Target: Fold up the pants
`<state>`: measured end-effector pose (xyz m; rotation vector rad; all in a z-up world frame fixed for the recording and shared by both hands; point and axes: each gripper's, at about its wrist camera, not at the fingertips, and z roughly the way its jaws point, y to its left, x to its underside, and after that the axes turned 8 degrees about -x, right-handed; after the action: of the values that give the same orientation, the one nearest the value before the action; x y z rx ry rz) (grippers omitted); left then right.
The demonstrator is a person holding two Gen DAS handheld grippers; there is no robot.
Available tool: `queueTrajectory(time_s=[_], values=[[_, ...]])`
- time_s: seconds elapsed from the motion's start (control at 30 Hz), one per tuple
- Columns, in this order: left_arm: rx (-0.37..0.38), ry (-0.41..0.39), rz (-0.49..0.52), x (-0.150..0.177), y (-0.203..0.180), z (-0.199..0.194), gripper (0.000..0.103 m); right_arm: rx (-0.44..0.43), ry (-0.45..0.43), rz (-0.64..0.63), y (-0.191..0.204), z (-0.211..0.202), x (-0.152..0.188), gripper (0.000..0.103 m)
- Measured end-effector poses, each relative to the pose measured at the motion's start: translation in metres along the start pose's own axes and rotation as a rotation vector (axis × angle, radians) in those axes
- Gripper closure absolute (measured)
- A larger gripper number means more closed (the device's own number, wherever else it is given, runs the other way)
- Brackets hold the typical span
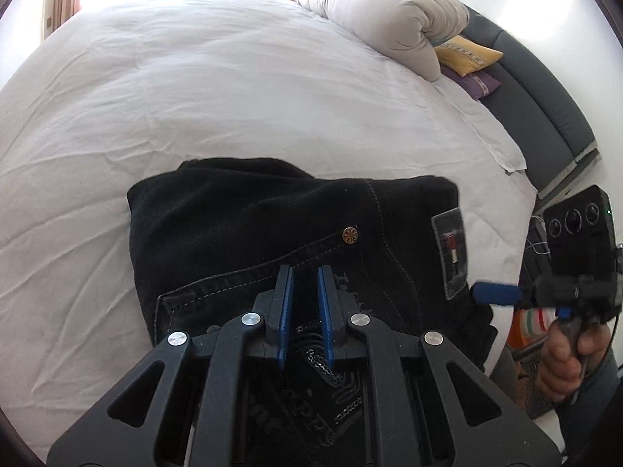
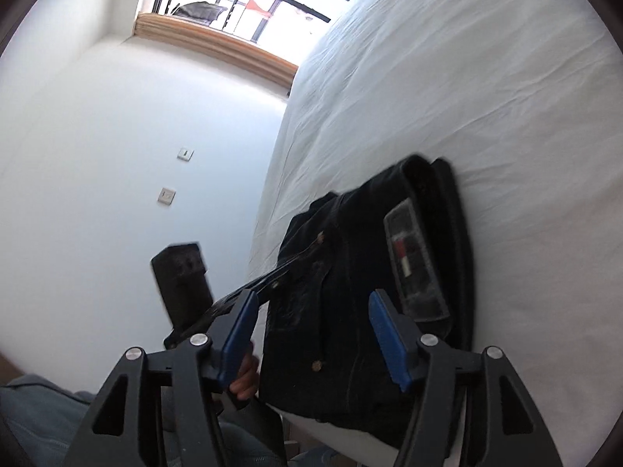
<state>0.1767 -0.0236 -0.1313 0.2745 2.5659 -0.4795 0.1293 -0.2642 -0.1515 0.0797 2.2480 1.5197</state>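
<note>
While the black pants (image 1: pixel 272 233) lie as a compact folded stack near the edge of the white bed (image 1: pixel 233 89), the question for any coming move is how that stack sits against each pair of tongs; the left gripper (image 1: pixel 305 315) hangs directly above the top layer, over the stitched back pocket and its embroidery, its blue pads drawn narrow with a slim gap between them and no cloth visibly pinched, though whether the tips touch the denim I cannot tell; the right gripper (image 2: pixel 321 336) stands off the bundle's end where the waistband label (image 2: pixel 412 260) shows, its blue pads spread wide and holding nothing, the stack lying straight ahead between and beyond them; seen from the left wrist, the bundle's longer side runs across the view, from its free left edge to the labelled end at the right, where one blue pad of the other tool pokes in just beside the label; so the left tool is the nearer, already over the middle, while the right faces the short labelled end, near it but apart; judging by the layers, the folding looks nearly finished, and a final press or squaring would likely come from the left, with the right free to tidy the labelled end.
</note>
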Motion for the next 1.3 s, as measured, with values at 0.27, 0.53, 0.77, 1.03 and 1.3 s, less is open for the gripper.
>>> queueTrajectory(time_s=[0.27, 0.53, 0.77, 1.03, 1.3], values=[[-0.022, -0.029, 0.043, 0.005, -0.013, -0.003, 0.091, 0.054, 0.029, 0.138, -0.048, 0.011, 0.017, 0.060], [0.016, -0.016, 0.115, 0.034, -0.035, -0.004, 0.091, -0.076, -0.039, 0.046, -0.025, 0.020, -0.058, 0.035], [0.029, -0.036, 0.090, 0.044, -0.030, 0.007, 0.091, -0.040, -0.062, 0.172, -0.087, 0.015, -0.063, 0.070], [0.078, -0.041, 0.132, 0.052, -0.029, -0.025, 0.091, 0.036, -0.152, 0.152, -0.081, -0.044, -0.033, 0.059], [0.237, 0.024, 0.018, 0.020, 0.048, -0.018, 0.091, -0.088, 0.028, 0.055, -0.036, 0.011, -0.037, 0.043]])
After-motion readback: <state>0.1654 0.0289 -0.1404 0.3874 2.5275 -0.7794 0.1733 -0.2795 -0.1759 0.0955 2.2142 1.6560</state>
